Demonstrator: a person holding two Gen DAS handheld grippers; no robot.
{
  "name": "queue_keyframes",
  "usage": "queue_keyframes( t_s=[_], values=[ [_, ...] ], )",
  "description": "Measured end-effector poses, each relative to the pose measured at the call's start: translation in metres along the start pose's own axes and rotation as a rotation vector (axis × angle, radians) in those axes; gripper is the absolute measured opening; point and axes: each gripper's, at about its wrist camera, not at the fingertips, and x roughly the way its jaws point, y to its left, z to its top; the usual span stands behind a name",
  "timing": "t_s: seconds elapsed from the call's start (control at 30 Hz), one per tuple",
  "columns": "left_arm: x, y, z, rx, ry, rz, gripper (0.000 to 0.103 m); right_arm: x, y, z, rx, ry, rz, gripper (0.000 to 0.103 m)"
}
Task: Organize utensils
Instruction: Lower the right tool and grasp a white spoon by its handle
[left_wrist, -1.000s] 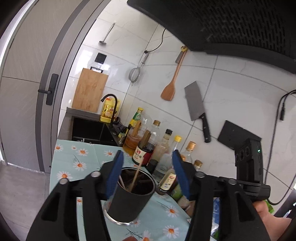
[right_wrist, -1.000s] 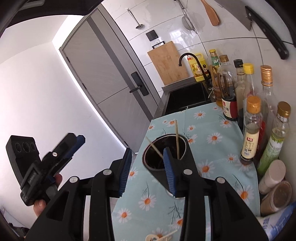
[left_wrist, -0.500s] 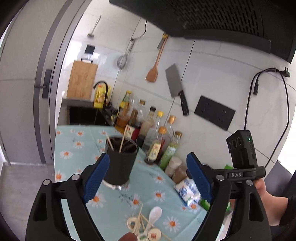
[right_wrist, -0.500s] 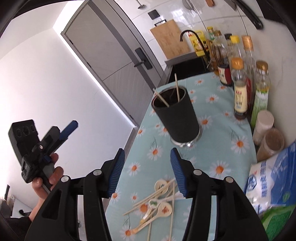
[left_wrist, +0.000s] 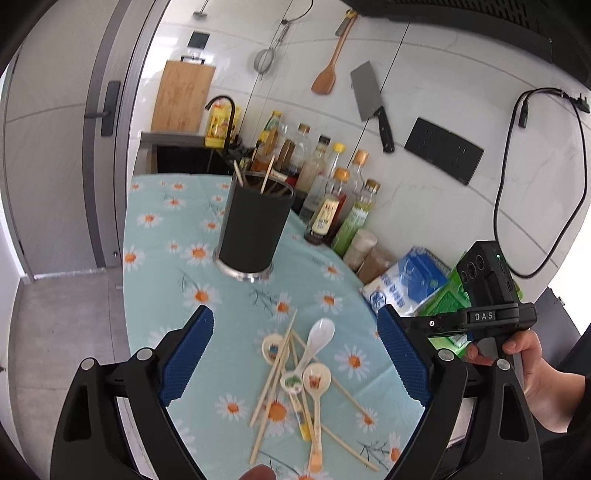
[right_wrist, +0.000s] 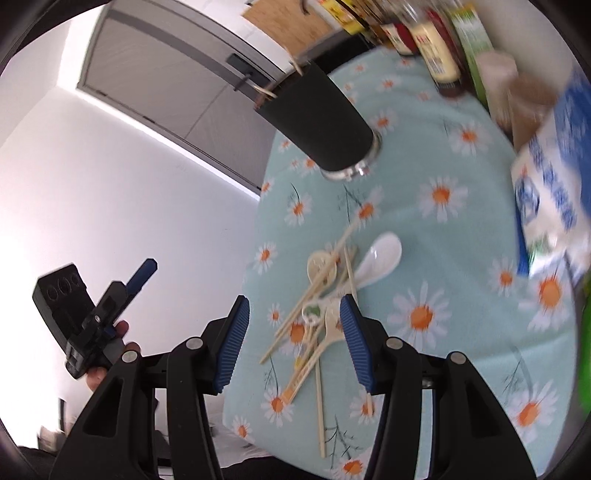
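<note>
The left gripper (left_wrist: 295, 363) has its jaws spread wide and opening further, with nothing between the pads; it hangs above the tangled pile of chopsticks (left_wrist: 275, 373) and spoons (left_wrist: 317, 380) at the near end of the daisy tablecloth (left_wrist: 159, 258). The right gripper (right_wrist: 293, 338) has its jaws part-spread and empty, over the same pile. The black holder (left_wrist: 255, 225) stands farther off, upright, with a few sticks in it. The pieces cross and overlap, so a pinch could lift two at once or flick a neighbour off the near edge. The white spoon (left_wrist: 319, 334) looks glossy and may slip. Both grippers working one heap may collide. Bottles (left_wrist: 332, 206) crowd the holder's right.
</note>
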Motion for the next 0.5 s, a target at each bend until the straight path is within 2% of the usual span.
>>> queue_keyframes(
  t_s=[0.17,0.5],
  values=[
    [0.011,0.004,-0.027,-0.031,0.061,0.0,0.088,0.024,-0.024,-0.02,0.151,0.076,0.067,0.051],
    [0.017,0.025,-0.07,-0.148,0.137,0.024,0.088,0.077,-0.046,-0.051,0.329,0.178,0.081,0.035]
  ],
)
